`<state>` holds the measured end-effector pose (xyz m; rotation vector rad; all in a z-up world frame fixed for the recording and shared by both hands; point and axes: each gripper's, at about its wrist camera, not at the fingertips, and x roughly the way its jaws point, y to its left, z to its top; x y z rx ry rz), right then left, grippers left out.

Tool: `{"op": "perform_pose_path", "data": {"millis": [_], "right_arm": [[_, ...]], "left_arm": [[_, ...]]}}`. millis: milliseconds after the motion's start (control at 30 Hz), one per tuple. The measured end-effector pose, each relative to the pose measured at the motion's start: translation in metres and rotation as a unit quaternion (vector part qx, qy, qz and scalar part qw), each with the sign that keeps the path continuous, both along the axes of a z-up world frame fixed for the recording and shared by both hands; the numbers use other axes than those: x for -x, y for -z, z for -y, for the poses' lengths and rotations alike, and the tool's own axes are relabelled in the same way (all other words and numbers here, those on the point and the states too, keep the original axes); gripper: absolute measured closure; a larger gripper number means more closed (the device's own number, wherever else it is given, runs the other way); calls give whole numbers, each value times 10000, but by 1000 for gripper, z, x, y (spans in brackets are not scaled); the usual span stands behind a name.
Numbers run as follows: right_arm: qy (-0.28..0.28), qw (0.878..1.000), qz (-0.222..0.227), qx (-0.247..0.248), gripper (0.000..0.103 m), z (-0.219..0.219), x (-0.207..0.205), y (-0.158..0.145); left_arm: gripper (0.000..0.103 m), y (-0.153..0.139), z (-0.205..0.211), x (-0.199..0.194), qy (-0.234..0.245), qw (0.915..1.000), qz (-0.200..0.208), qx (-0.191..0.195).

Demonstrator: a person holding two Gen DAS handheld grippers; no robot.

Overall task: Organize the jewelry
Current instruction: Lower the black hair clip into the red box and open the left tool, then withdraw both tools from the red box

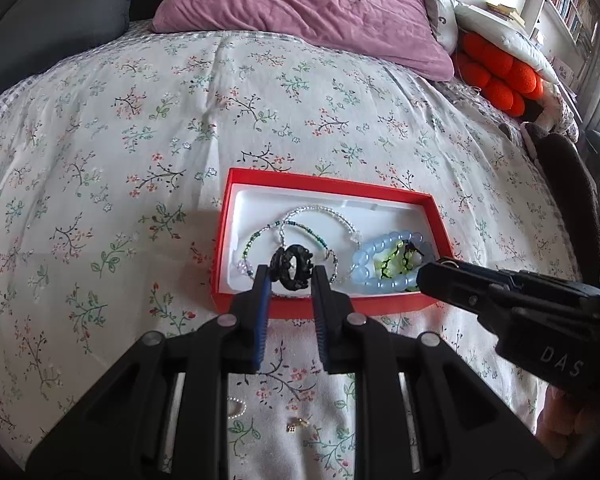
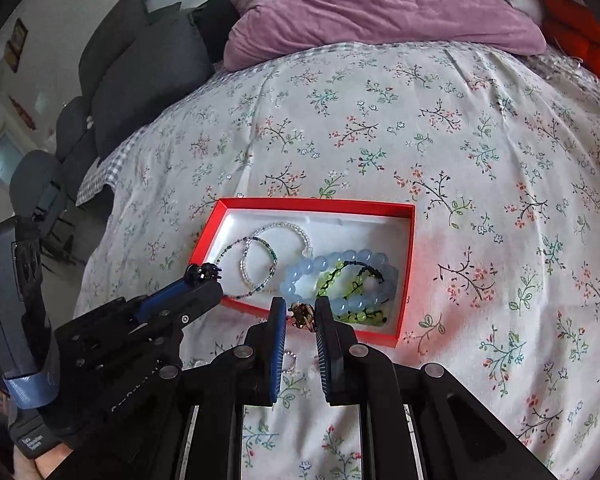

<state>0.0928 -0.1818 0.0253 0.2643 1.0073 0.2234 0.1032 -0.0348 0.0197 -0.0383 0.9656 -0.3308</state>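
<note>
Jewelry is already partly sorted: in the lower middle of both views the shallow red cardboard box with a white lining (image 1: pixel 436 216) holds a pale blue beaded bracelet (image 1: pixel 374 254), a green one and thin seed-bead strands (image 1: pixel 320 212). The left gripper (image 1: pixel 288 276) is clamped on a black studded ring (image 1: pixel 294 268), the right gripper (image 2: pixel 302 312) on a small bronze-coloured ring (image 2: pixel 303 314), both over the box's near edge. I judge these two go in next, and a few tiny pieces (image 1: pixel 298 424) on the floral bedcover (image 1: pixel 140 140), at the bottom of the left view, remain.
</note>
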Motion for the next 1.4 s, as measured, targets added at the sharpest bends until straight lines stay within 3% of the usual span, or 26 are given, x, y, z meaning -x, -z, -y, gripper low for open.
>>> {"op": "perform_pose_path", "data": {"millis": [800,1067,1267,1333,1400], "right_arm": [[158,9997,-49,177,87,6,-16,13],[169,9998,-14,131,84,11,-13,5],[130,9998,92,141,67,16,-5,-4],[136,9997,137,130,52,18,-2,-7],[139,9997,186,114,46,20,2,-11]], "left_arm": [[81,5,13,-12,-12,9993,169,-319],[63,1,9,-9,-41,9991,199,-359],[44,-8,7,-3,-50,9988,308,-376],[42,-11,5,-1,-55,9987,334,-369],[38,-14,3,3,-65,9988,348,-341]]}}
